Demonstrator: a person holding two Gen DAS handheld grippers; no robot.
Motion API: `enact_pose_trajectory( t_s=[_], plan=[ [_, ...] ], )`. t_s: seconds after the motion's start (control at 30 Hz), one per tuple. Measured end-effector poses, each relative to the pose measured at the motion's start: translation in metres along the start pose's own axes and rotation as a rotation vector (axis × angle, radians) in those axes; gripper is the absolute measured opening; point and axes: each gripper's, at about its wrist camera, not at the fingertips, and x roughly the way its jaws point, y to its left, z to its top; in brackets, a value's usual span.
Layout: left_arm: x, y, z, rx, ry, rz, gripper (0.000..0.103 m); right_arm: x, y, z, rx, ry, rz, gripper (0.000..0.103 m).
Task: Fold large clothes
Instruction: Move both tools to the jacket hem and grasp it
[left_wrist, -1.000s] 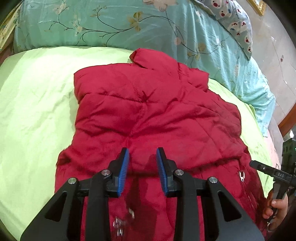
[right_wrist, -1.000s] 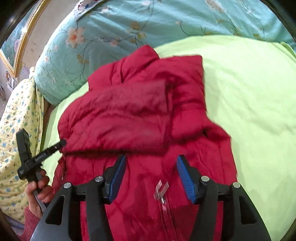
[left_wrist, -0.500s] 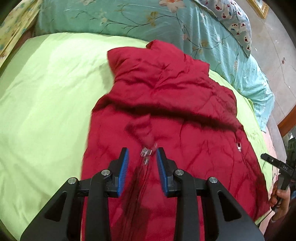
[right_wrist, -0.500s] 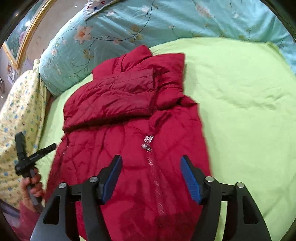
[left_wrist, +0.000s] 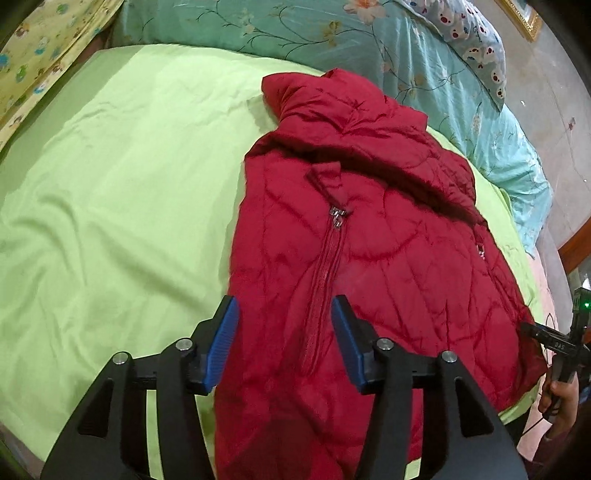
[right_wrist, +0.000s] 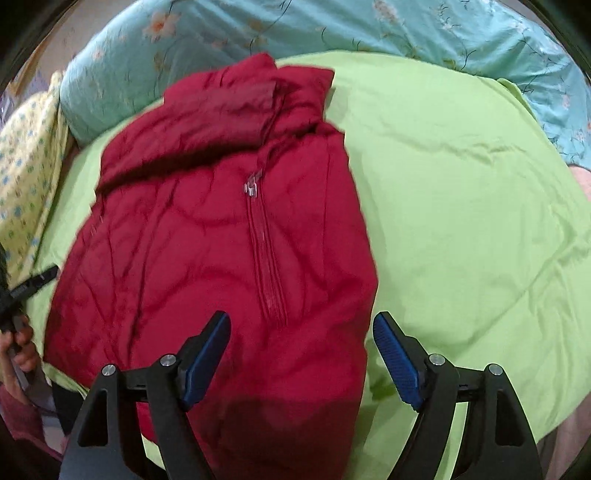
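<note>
Home bedroom: bed with lime-green sheet (left_wrist: 110, 192), floral turquoise quilt (left_wrist: 295, 33), patterned pillow (left_wrist: 476, 44), gilt picture frame (left_wrist: 524, 18).

One red quilted jacket (left_wrist: 388, 251) lies on the bed, with one front zipper (left_wrist: 325, 273) and a single metal zipper pull (left_wrist: 338, 216) at its top. There is one lime-green sheet (left_wrist: 122, 206) under it, one teal floral quilt (left_wrist: 295, 33) bunched along the far side, one yellow patterned cloth (left_wrist: 40, 48) at the corner, and one pillow with red dots (left_wrist: 476, 40). Two grippers are up: the left gripper (left_wrist: 282, 341) and the right gripper (right_wrist: 301, 360), each with two blue pads (left_wrist: 221, 345). One gilt picture frame (left_wrist: 524, 18) shows on the wall.
</note>
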Motion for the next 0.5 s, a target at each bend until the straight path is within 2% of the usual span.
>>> enact_pose_trajectory(
  t_s=[0.17, 0.27, 0.33, 0.37, 0.47, 0.5],
  plan=[
    [-0.004, 0.011, -0.010, -0.019, 0.017, 0.000, 0.051, -0.001, -0.003, -0.013, 0.009, 0.025, 0.029, 0.081],
    [-0.005, 0.016, -0.015, -0.029, 0.030, -0.006, 0.058, -0.003, -0.008, -0.018, 0.031, 0.030, 0.066, 0.080],
    [-0.007, 0.017, -0.019, -0.024, 0.035, 0.000, 0.059, -0.004, -0.010, -0.022, 0.039, 0.038, 0.088, 0.077],
    [-0.008, 0.018, -0.020, -0.021, 0.039, -0.001, 0.059, -0.005, -0.010, -0.024, 0.039, 0.041, 0.098, 0.075],
    [-0.008, 0.019, -0.025, -0.013, 0.054, -0.002, 0.062, -0.007, -0.013, -0.029, 0.037, 0.050, 0.123, 0.058],
    [-0.008, 0.020, -0.028, -0.009, 0.059, 0.000, 0.062, -0.008, -0.013, -0.031, 0.033, 0.050, 0.124, 0.049]
  ],
)
